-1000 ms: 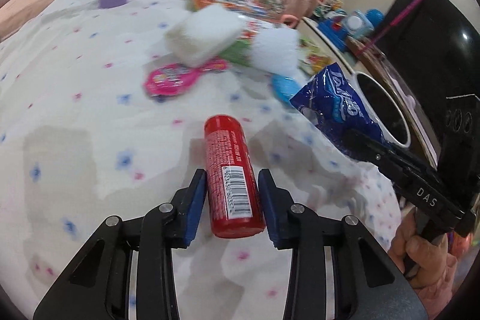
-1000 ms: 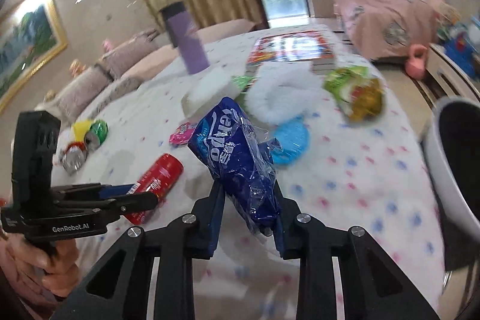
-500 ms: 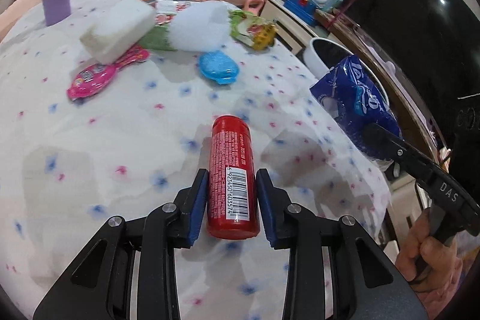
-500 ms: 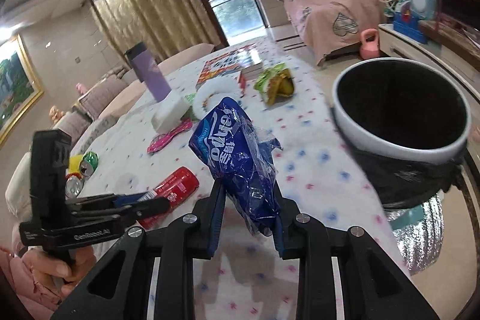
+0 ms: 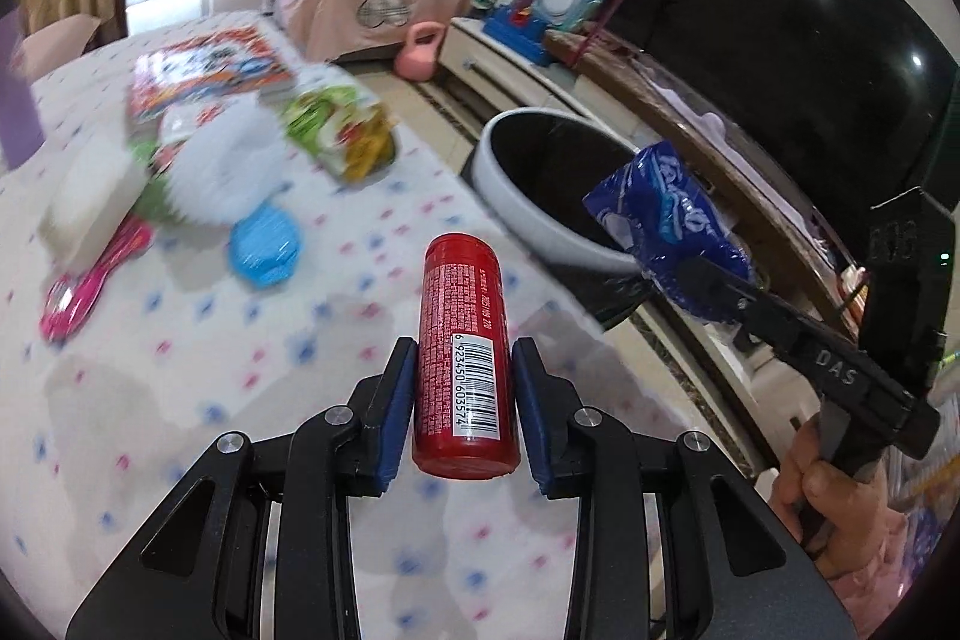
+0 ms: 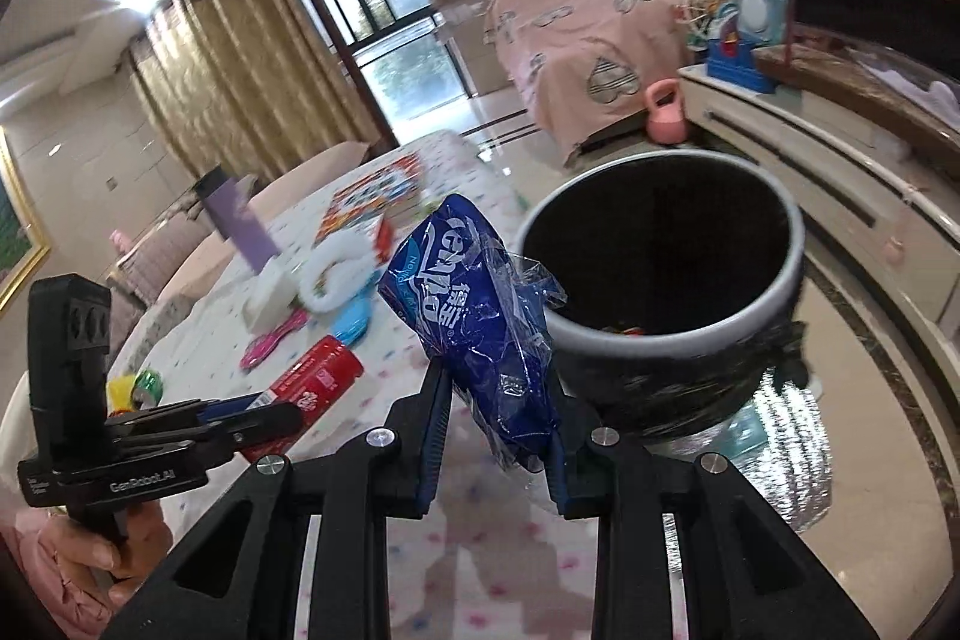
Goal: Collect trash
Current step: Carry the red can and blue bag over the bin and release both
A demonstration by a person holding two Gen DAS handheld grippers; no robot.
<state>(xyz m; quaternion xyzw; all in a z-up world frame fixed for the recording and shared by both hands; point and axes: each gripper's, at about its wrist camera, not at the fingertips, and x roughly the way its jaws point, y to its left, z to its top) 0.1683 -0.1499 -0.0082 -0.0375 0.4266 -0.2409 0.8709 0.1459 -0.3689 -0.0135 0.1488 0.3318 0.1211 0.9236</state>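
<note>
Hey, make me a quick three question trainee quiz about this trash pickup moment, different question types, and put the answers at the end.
1. True or false: the left claw holds a red can.
2. Multiple choice: the right claw grips a) a pink brush, b) a blue plastic wrapper, c) a purple bottle.
3. Fill in: the container with the pale rim beside the table, lined in black, is a trash ____.

Key: 1 true. 2 b. 3 bin.

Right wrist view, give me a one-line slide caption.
Right gripper holds a blue wrapper beside the black-lined trash bin.
</note>
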